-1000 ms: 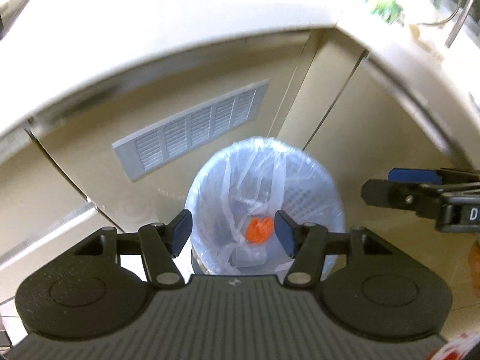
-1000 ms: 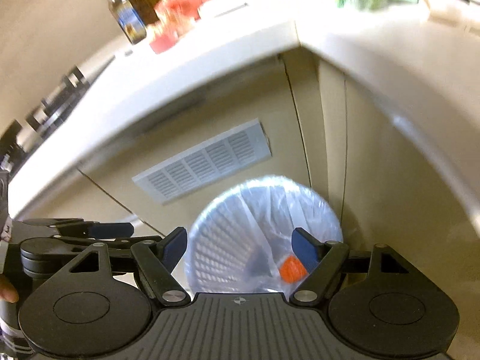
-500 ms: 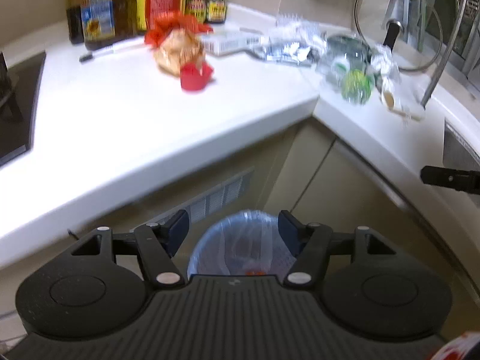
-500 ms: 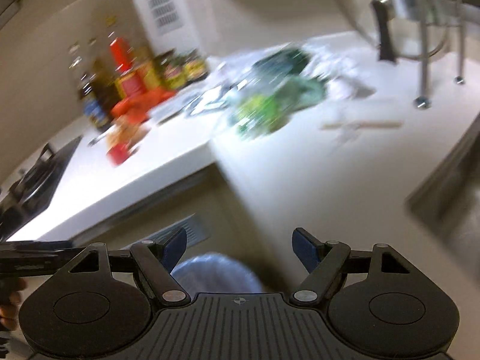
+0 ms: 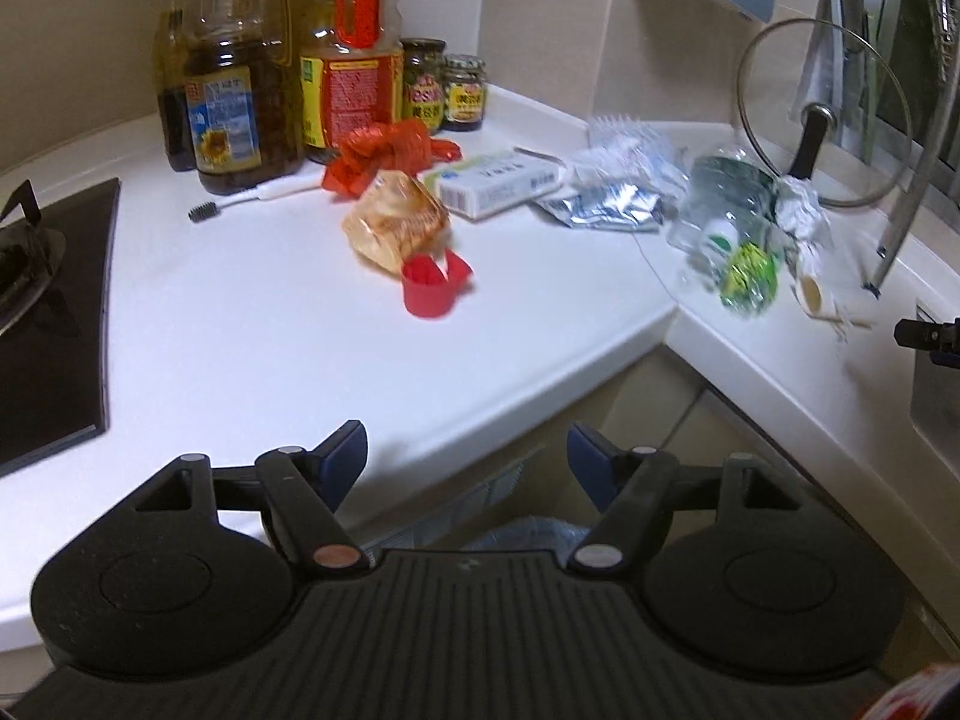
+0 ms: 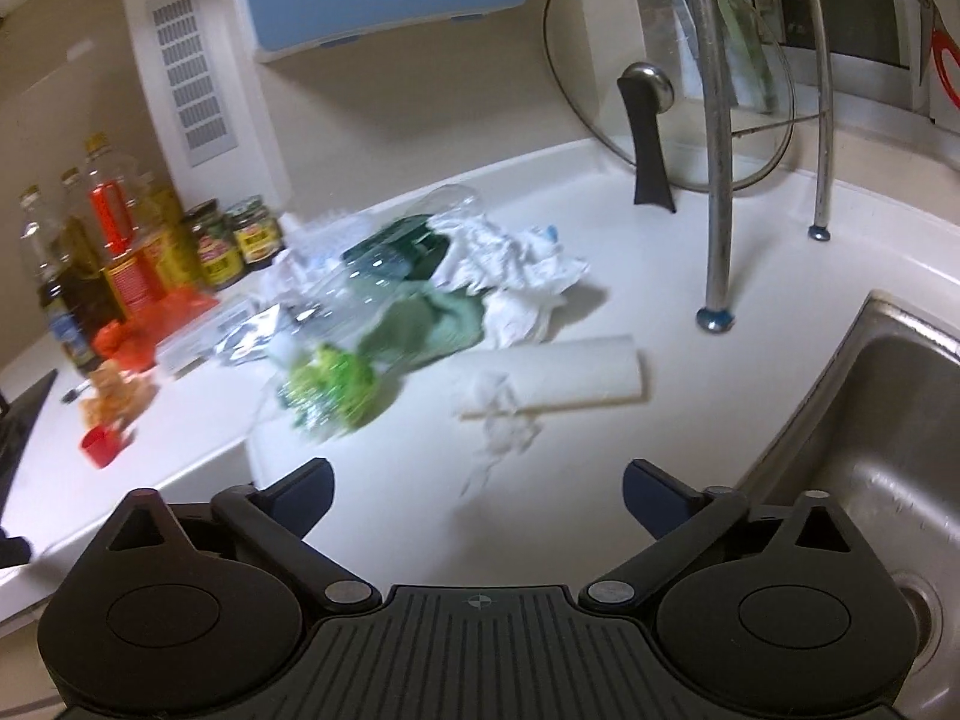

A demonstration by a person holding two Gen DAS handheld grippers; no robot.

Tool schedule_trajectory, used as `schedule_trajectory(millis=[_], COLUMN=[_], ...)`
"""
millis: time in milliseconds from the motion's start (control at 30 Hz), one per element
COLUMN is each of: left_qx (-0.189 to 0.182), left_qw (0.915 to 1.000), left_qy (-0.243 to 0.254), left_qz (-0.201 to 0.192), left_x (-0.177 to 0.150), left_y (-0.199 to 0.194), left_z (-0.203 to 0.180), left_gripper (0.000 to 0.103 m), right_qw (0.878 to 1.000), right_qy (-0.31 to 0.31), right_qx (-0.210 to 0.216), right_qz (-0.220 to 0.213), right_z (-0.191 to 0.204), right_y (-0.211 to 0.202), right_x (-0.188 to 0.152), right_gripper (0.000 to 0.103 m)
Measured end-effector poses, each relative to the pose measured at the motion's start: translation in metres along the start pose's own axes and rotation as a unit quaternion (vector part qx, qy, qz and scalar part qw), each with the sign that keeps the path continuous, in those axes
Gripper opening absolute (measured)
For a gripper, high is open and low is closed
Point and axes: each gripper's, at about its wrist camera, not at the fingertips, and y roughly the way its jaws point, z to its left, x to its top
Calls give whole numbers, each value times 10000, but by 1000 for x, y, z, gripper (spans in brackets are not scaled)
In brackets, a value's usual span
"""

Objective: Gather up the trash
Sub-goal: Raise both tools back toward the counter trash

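Trash lies on the white counter [image 5: 252, 324]: a red cup [image 5: 433, 287], a crumpled snack bag [image 5: 393, 227], a red wrapper [image 5: 384, 153], a white box [image 5: 498, 183], a silver pouch [image 5: 603, 207] and a clear bottle with a green label [image 5: 729, 240]. My left gripper [image 5: 467, 456] hangs above the counter's front edge, jaws opening, nothing between them. Under it shows the bin's rim with its blue liner [image 5: 531, 531]. In the right wrist view my right gripper [image 6: 477, 483] is opening wide, empty, above the counter before a paper roll [image 6: 558, 378], crumpled tissue [image 6: 510, 264] and the green-labelled bottle [image 6: 336, 384].
Oil bottles and jars [image 5: 252, 90] stand at the back left beside a black hob [image 5: 54, 312]. A glass lid [image 6: 666, 90] leans in a metal rack [image 6: 717, 180]. A steel sink [image 6: 870, 450] lies to the right. A small brush [image 5: 252, 198] rests near the bottles.
Both grippers rose from over the bin to counter height and tilted up, so the counter's trash fills the views. Both jaws opened wider; the right swung toward the sink side.
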Motion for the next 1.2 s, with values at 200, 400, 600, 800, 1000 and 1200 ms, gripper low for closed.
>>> schedule_trajectory(millis=[200,400,600,800,1000,1200], left_qx=[107,194,264,275,227,119], left_qw=[9999,9998,9995,9995,9995,9996], left_qy=[-20,-27,-4,-38,-65,-22], left_qz=[-10,64,145,172,210,259], left_x=[9,12,17,23,28,31], left_y=[7,15,24,33,42,50], left_z=[5,9,10,14,16,12], left_gripper=[72,72,72,72,72,72], right_qw=[9996,9977,9979,9981,9977,9965], right_qy=[-230,-612,-544,-472,-234,8], right_qx=[-38,-38,171,354,487,611], right_qz=[-165,-287,-312,196,408,567], right_z=[-12,-32,-52,-62,-62,-57], right_y=[25,56,90,120,107,76], right_x=[15,33,59,66,53,36], right_gripper=[102,102,102,77,74,74])
